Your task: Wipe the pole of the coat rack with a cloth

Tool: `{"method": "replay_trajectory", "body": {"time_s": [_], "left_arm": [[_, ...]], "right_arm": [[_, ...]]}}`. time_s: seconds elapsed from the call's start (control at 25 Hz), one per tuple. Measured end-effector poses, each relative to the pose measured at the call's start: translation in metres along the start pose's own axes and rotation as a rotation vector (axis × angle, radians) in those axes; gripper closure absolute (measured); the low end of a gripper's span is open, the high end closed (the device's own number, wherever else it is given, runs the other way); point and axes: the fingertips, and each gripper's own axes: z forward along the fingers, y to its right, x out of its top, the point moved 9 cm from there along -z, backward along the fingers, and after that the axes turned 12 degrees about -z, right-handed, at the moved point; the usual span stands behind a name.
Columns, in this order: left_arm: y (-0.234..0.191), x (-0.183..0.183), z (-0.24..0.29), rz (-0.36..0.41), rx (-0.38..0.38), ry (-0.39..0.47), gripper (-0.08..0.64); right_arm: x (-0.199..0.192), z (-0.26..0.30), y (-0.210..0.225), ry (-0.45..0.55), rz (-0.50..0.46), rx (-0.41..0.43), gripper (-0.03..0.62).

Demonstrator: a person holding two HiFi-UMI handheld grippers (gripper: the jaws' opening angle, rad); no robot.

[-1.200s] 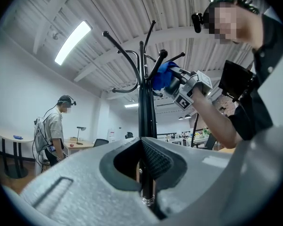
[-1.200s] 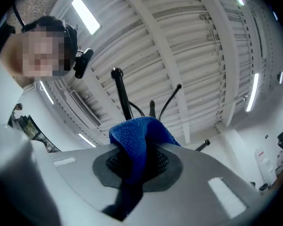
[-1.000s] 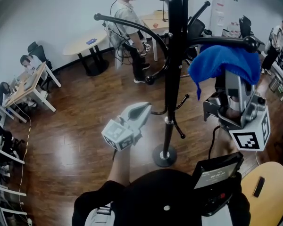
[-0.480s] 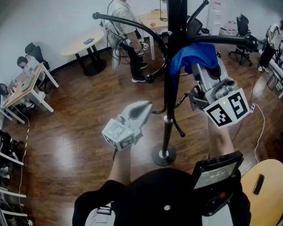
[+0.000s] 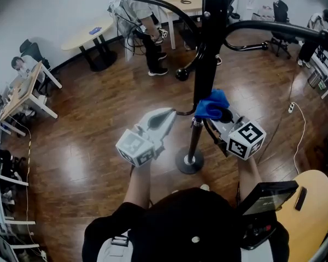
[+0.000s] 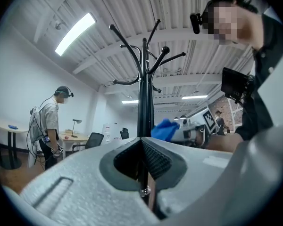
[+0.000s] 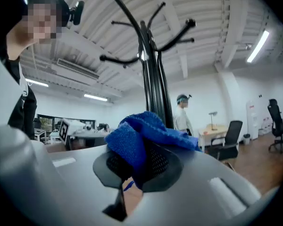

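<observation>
Cloth [image 5: 212, 103], blue and bunched, sits clamped in the right gripper's [image 5: 223, 117] jaws, touching the coat rack's pole [image 5: 212, 53] at its 3 o'clock side, low above the round base [image 5: 189, 161]. The left gripper [image 5: 165, 119] hangs at 9 o'clock, jaws together on nothing.

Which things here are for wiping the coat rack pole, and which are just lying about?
For the job: coat rack pole; blue cloth; right gripper, shut on the cloth.

Lying about: left gripper, shut and empty; round table; curved table; office chair; desk.
</observation>
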Motion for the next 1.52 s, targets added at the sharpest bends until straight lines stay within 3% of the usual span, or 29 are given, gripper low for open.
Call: {"method": "replay_trajectory", "body": {"time_s": [0.24, 0.36, 0.64, 0.84, 0.92, 1.04, 1.28, 1.52], "left_arm": [[-0.003, -0.026, -0.006, -0.030, -0.030, -0.031, 0.565], [-0.003, -0.030, -0.008, -0.037, -0.034, -0.056, 0.565], [-0.012, -0.026, -0.029, -0.049, 0.013, -0.069, 0.565], [-0.001, -0.022, -0.002, -0.024, 0.019, -0.092, 0.565], [0.006, -0.025, 0.012, -0.020, 0.014, -0.111, 0.565], [0.014, -0.028, 0.017, -0.025, 0.024, -0.126, 0.565], [0.019, -0.059, 0.017, -0.064, 0.047, -0.150, 0.565], [0.012, -0.070, 0.027, -0.095, -0.024, -0.188, 0.565]], "right_arm": [[-0.075, 0.006, -0.008, -0.340, 0.165, 0.062, 0.565], [-0.080, -0.006, -0.003, -0.392, 0.271, 0.076, 0.565], [-0.064, -0.038, -0.017, -0.329, 0.269, 0.104, 0.565], [-0.052, -0.091, 0.025, -0.117, 0.302, -0.035, 0.565], [-0.055, -0.105, 0.037, -0.062, 0.332, -0.049, 0.565], [-0.069, -0.110, 0.042, -0.048, 0.353, -0.061, 0.565], [-0.113, -0.126, 0.050, -0.018, 0.394, -0.181, 0.565], [-0.143, -0.131, 0.033, -0.103, 0.355, -0.270, 0.565]]}}
